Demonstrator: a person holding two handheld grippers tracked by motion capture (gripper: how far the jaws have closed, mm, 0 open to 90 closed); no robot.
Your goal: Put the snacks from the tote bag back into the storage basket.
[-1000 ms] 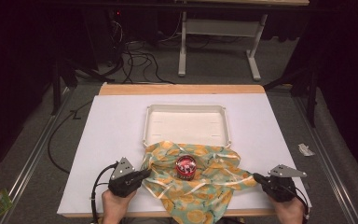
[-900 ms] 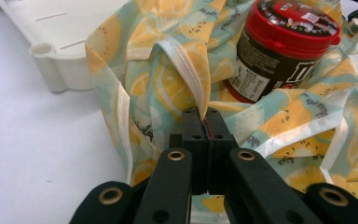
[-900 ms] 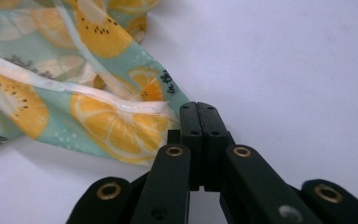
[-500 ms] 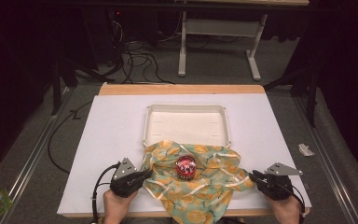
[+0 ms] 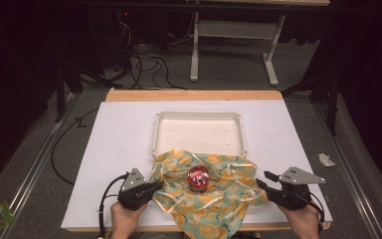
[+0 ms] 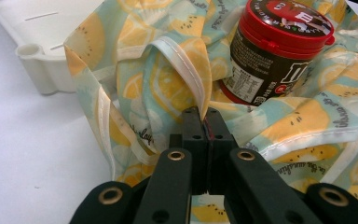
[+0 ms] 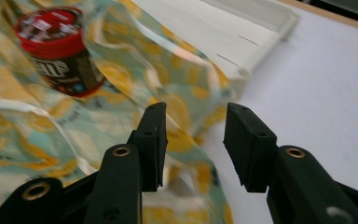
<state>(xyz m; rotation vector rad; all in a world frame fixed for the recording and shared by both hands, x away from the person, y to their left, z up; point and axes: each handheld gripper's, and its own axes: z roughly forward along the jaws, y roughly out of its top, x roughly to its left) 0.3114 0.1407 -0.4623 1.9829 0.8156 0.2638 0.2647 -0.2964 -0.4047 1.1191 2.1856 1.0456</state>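
- Since the earlier frame, right gripper [image 5: 265,180] has let go of the cloth's [image 5: 214,199] right edge and lifted slightly off it; its jaws have just been opening and now stand apart with nothing between them, the cloth edge lying just below and left of the tips in the right gripper view.
- Left gripper [image 5: 155,185] unchanged in place: jaws closed tight on a fold of the cloth's left edge, white hem pinched between the pads in the left gripper view.
- Cloth: lemon-print fabric, crumpled, spread at the near edge of the white table surface [image 5: 114,149], middle of that edge; its near part hangs over the edge, its far part is draped over the near rim of the white tray [image 5: 199,119].
- Red-lidded candy jar [image 5: 197,179] stands on the middle of the cloth, between the two grippers, tilted slightly, touching neither.
- Tray sits at the centre of the surface.
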